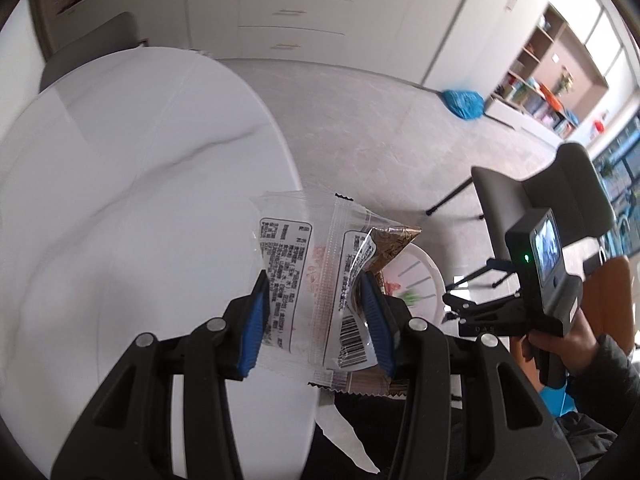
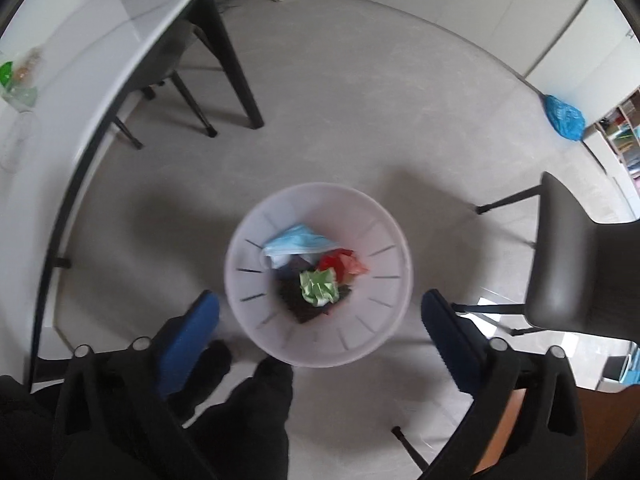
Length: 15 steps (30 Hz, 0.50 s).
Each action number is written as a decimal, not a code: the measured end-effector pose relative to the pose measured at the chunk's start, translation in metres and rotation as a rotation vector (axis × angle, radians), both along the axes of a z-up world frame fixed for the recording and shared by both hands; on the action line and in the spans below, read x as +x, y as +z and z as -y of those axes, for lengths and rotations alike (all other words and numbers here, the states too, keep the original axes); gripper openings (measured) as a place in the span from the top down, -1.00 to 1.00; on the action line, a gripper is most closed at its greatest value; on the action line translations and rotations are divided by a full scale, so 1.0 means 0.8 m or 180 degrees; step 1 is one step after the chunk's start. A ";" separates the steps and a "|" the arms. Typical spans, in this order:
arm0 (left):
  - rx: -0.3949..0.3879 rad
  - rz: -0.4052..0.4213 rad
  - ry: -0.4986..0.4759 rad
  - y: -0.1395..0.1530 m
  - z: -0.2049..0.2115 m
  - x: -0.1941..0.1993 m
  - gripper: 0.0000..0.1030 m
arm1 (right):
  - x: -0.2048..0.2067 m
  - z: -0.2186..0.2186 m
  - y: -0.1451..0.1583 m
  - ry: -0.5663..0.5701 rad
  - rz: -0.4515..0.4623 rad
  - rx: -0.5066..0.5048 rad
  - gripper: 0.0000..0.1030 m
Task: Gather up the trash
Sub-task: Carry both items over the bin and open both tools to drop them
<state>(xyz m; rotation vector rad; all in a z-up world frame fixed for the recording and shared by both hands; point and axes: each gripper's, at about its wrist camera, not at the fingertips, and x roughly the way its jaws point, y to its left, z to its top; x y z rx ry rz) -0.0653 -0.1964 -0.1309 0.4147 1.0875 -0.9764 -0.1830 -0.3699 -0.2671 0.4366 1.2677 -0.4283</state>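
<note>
A bundle of wrappers (image 1: 316, 280) is being pinched between the blue pads of the left tongs (image 1: 316, 300), above the edge of the white table (image 1: 120, 200). The bundle is made up of clear printed plastic sleeves and a brown-and-gold foil piece (image 1: 394, 242) showing behind them. The right tongs (image 2: 320, 320) are being held spread wide with nothing between the pads, directly above the white bin (image 2: 248, 304) on the floor (image 2: 360, 120). The bin is already being filled: a blue mask (image 2: 298, 240), red paper (image 2: 340, 262) and a green crumpled piece (image 2: 318, 286) are lying inside. In the left view, the bin is partly visible below the wrappers.

Handling is judged as follows. The wrappers are very light, thin and limp, and the film is likely slippery, so layers may be sliding against each other. The grip is being taken across the middle of the bundle, where all layers overlap; this is the recommended place, since an edge grip risks one sleeve slipping free. Nothing here is fragile, so firm pressure is acceptable. Being so light, the pieces may be drifting sideways when released, so release close above the bin mouth is advised.

More litter (image 2: 18, 80) is lying on the table at the far left of the right view; its kind cannot be told.
</note>
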 end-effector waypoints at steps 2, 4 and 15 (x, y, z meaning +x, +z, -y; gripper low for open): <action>0.0015 -0.0018 -0.0096 -0.002 0.012 -0.011 0.14 | -0.019 0.012 0.000 -0.0076 0.0050 0.0038 -0.95; 0.0036 -0.0037 -0.0193 -0.005 0.024 -0.022 0.14 | -0.032 0.020 0.006 -0.0152 0.0104 0.0084 -0.95; 0.0068 -0.0296 -0.0778 -0.026 0.112 -0.076 0.14 | -0.083 0.056 0.033 -0.0355 0.0315 0.0081 -0.95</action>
